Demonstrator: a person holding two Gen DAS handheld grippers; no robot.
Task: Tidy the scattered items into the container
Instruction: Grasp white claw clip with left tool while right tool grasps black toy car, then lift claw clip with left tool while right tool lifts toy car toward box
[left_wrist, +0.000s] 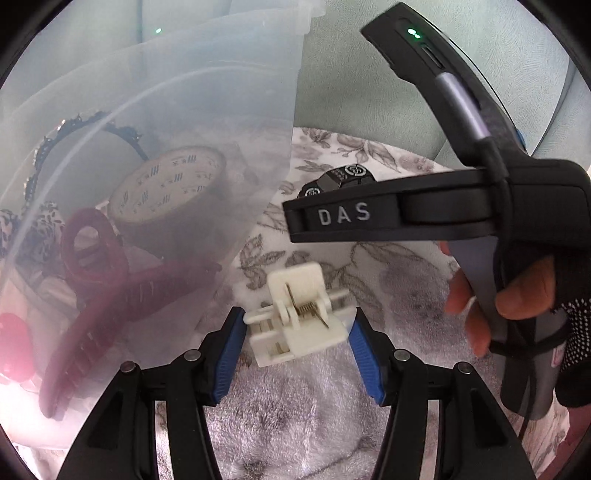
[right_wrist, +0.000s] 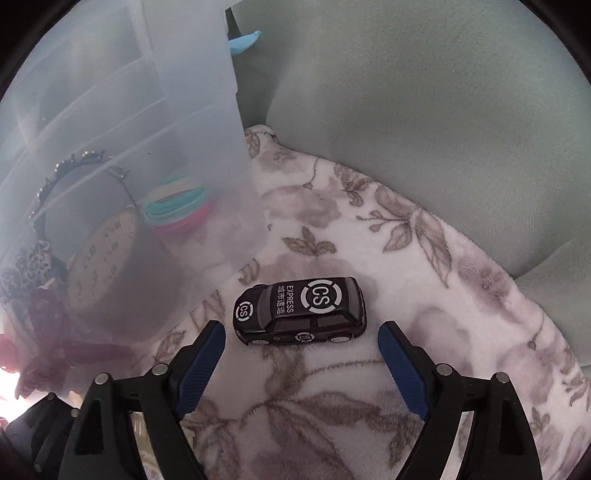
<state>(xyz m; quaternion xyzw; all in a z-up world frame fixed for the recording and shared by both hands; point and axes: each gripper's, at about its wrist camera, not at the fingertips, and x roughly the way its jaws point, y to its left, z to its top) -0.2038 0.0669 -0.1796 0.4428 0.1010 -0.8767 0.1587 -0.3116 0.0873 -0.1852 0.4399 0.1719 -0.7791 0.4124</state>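
Left wrist view.
- Left hand-held gripper (left_wrist: 297, 325): blue pads pressed on either side of a white spring clip (left_wrist: 297, 317), which it holds just above the floral fleece blanket (left_wrist: 280, 413).
- Container (left_wrist: 155, 155): translucent plastic tub, left of the clip, its wall just beside the left pad. Seen through the wall: a roll of printed tape (left_wrist: 166, 188), a dark red claw hair clip (left_wrist: 96, 273), a black beaded headband (left_wrist: 74, 125).
- Right hand-held gripper (left_wrist: 295, 218): black body marked "DAS", entering from the right, gripped by a hand (left_wrist: 506, 299) in a dotted fingerless glove. Its fingertips are not shown in this view.
- Toy car (left_wrist: 338, 181): black, partly hidden behind the right tool, on the blanket near the container's wall.

Right wrist view.
- Right hand-held gripper (right_wrist: 301, 347): jaws wide, no pad touching anything.
- Toy car (right_wrist: 301, 312): black, white "CS EXPRESS" markings, lying on the blanket just ahead of and between the open fingertips, apart from both.
- Container (right_wrist: 207, 110): upper left, standing on the blanket, close to the car. Inside: tape roll (right_wrist: 99, 258), headband (right_wrist: 81, 162), a stack of coloured hair bands (right_wrist: 177, 206).
- Grey-green cushion (right_wrist: 424, 110): behind the blanket.
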